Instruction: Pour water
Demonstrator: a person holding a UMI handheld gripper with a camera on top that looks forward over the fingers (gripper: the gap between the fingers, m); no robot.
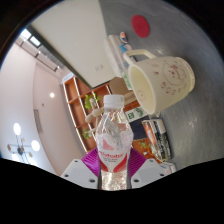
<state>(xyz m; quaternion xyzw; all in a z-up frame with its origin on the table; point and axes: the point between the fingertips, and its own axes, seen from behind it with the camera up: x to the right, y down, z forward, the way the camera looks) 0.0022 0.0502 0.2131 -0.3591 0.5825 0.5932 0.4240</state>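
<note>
Clear plastic, ribbed and faintly glossy — the water bottle (114, 145) stands between the fingers, its white screw cap (116, 100) pointing away from them and a pink label (113, 158) wrapped round its middle. Its lower part is cut off where the fingers begin, so the base cannot be seen.

Just beyond the cap and a little to the right sits a pale cream cup (160, 84), smooth-walled and round, with a thin loop handle on its far side; its open mouth faces the bottle, and the whole scene appears strongly tilted. The cup rests on a grey speckled surface (190, 40) that also bears a small red disc (141, 24), well past the cup.

Further off lie a wooden shelf unit (84, 100) with small items too blurred to name, and a white wall (40, 90). Some coloured packets (152, 138) show beside the bottle's right shoulder — hard to make out.

Only the tips of the gripper (113, 172) show, as pale wedges at either side of the bottle; both fingers press against its label, closed on it.
</note>
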